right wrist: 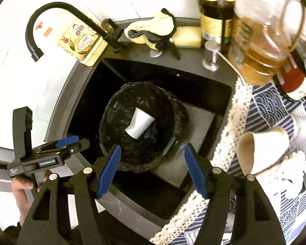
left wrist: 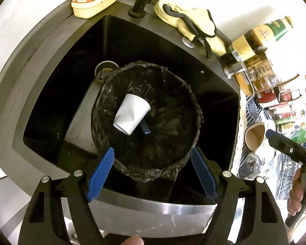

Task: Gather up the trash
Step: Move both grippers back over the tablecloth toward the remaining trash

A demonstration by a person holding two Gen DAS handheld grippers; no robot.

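— Where do we stand? Both our grippers hang over the bin (left wrist: 104, 102) in the sink (left wrist: 51, 65), and the white paper cup (left wrist: 131, 113) already lies inside, on the black liner.

— So what do we go for now? In the right wrist view the brown paper cup (right wrist: 253, 153) sits at the lower right of the frame, on the patterned cloth (right wrist: 275, 110), tipped on its side with its mouth towards the sink. Its long axis runs roughly left to right across the frame.

— Then our right gripper (right wrist: 153, 169) is the nearer one. Its jaws are spread with nothing between them.

— And our left gripper (left wrist: 152, 173)?

— Released too, and empty. The brown cup is far off at the right edge of its view, so we judge it the right hand's job. Crumpled white paper (right wrist: 295, 171) lies beside that cup.
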